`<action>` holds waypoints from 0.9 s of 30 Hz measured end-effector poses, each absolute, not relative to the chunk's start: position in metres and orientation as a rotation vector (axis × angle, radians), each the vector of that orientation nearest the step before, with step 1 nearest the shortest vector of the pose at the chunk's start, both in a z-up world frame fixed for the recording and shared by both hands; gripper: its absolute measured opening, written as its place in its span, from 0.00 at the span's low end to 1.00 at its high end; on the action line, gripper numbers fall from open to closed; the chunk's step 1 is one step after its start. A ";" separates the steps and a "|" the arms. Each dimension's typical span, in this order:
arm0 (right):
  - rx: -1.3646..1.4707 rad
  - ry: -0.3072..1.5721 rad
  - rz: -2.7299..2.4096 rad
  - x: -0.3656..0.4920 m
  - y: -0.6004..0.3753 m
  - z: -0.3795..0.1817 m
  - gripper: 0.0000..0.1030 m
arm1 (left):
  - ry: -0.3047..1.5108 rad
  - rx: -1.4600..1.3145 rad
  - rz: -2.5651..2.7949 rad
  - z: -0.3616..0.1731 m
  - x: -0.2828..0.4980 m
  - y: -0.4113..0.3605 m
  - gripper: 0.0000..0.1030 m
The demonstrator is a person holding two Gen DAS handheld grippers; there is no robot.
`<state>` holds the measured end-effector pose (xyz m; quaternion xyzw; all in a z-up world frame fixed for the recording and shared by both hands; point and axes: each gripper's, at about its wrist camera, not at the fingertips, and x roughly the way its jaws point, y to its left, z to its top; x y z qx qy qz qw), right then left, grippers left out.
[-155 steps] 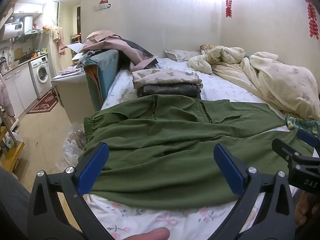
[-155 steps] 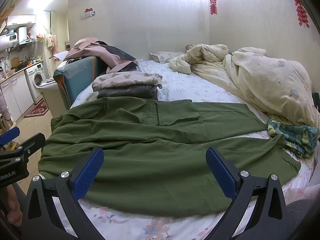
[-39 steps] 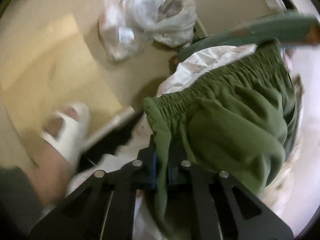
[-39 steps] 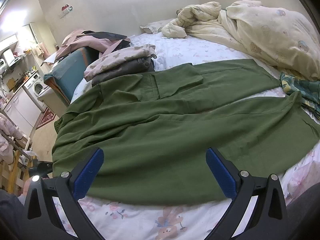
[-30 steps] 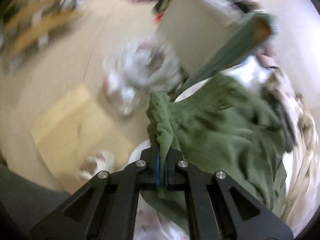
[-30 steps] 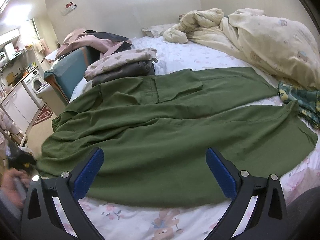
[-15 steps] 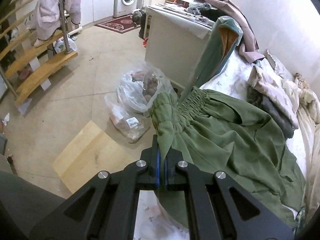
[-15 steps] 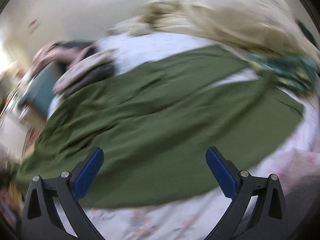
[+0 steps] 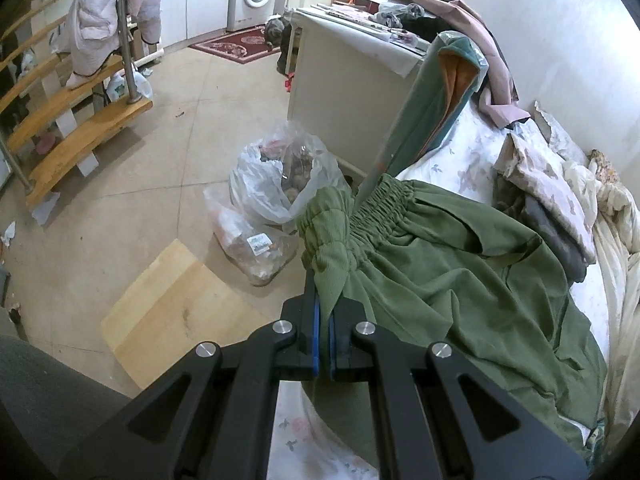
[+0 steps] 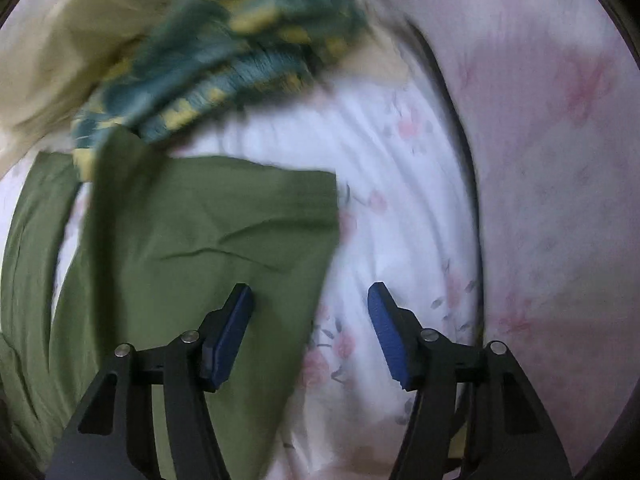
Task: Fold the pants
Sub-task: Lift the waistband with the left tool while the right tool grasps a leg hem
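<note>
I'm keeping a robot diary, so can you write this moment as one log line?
left hand-held gripper: shut on pants waistband | right hand-held gripper: open over pants leg hem

The pants (image 9: 460,280) are olive green, of a thin, soft cloth, with a gathered elastic waistband (image 9: 372,204). They lie spread along the bed (image 9: 452,164), waist at the edge nearest the floor, legs running away toward the far end. The near corner of the waistband is lifted off the bed and bunched, pinched in the left gripper (image 9: 324,320); from there the cloth drapes down in loose folds, and the rest lies rumpled. In the right wrist view, blurred, a leg end (image 10: 212,216) lies flat on the flowered sheet, its hem square-cut, with one shallow crease across it.
</note>
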<state>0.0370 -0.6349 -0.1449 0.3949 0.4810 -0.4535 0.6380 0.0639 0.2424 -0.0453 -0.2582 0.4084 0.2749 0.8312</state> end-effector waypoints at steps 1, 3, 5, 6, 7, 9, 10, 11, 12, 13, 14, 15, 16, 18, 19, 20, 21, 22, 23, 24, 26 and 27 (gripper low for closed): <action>0.888 1.091 -1.027 0.038 -0.632 -0.143 0.57 | 0.867 -0.549 0.583 -0.046 0.064 0.243 0.01; 0.843 1.095 -0.973 0.047 -0.624 -0.139 0.18 | 0.872 -0.555 0.584 -0.046 0.064 0.244 0.01; 0.818 1.059 -0.951 0.049 -0.616 -0.127 0.01 | 0.872 -0.574 0.586 -0.046 0.061 0.248 0.01; 0.797 1.023 -0.940 0.048 -0.611 -0.117 0.00 | 0.868 -0.581 0.584 -0.045 0.060 0.249 0.01; 0.775 0.994 -0.922 0.049 -0.606 -0.105 0.00 | 0.860 -0.585 0.584 -0.043 0.058 0.250 0.01; 0.747 0.896 -0.874 0.048 -0.598 -0.073 0.00 | 0.830 -0.616 0.591 -0.037 0.052 0.257 0.01; 0.747 0.867 -0.861 0.047 -0.603 -0.066 0.00 | 0.809 -0.639 0.597 -0.033 0.048 0.262 0.01; 0.751 0.832 -0.851 0.049 -0.605 -0.053 0.00 | 0.806 -0.647 0.584 -0.030 0.047 0.264 0.01; 0.758 0.792 -0.839 0.050 -0.607 -0.036 0.00 | 0.808 -0.653 0.563 -0.026 0.048 0.267 0.01; 0.768 0.754 -0.830 0.049 -0.610 -0.024 0.00 | 0.801 -0.672 0.552 -0.021 0.044 0.269 0.01; 0.779 0.717 -0.813 0.049 -0.610 -0.009 0.00 | 0.798 -0.672 0.543 -0.017 0.042 0.270 0.01; 0.779 0.684 -0.787 0.047 -0.608 0.009 0.00 | 0.789 -0.656 0.536 -0.011 0.038 0.269 0.01; 0.769 0.661 -0.769 0.046 -0.603 0.023 0.00 | 0.777 -0.646 0.539 -0.005 0.033 0.268 0.01; 0.749 0.627 -0.734 0.041 -0.596 0.048 0.00 | 0.778 -0.655 0.515 0.008 0.020 0.269 0.01; 0.749 0.606 -0.721 0.040 -0.594 0.060 0.00 | 0.785 -0.663 0.508 0.011 0.016 0.271 0.01; 0.753 0.582 -0.709 0.036 -0.594 0.071 0.00 | 0.791 -0.664 0.500 0.016 0.012 0.273 0.01; 0.744 0.577 -0.706 0.038 -0.590 0.077 0.00 | 0.800 -0.660 0.501 0.018 0.010 0.274 0.01; 0.722 0.577 -0.705 0.043 -0.590 0.082 0.00 | 0.808 -0.673 0.507 0.019 0.006 0.275 0.01; 0.703 0.586 -0.705 0.049 -0.590 0.084 0.00 | 0.814 -0.676 0.506 0.020 0.004 0.275 0.01; 0.709 0.593 -0.701 0.052 -0.590 0.084 0.00 | 0.820 -0.660 0.508 0.021 0.006 0.273 0.01; 0.727 0.610 -0.684 0.065 -0.596 0.074 0.00 | 0.842 -0.643 0.520 0.016 0.014 0.273 0.01; 0.715 0.619 -0.676 0.072 -0.596 0.071 0.00 | 0.858 -0.646 0.523 0.012 0.019 0.273 0.01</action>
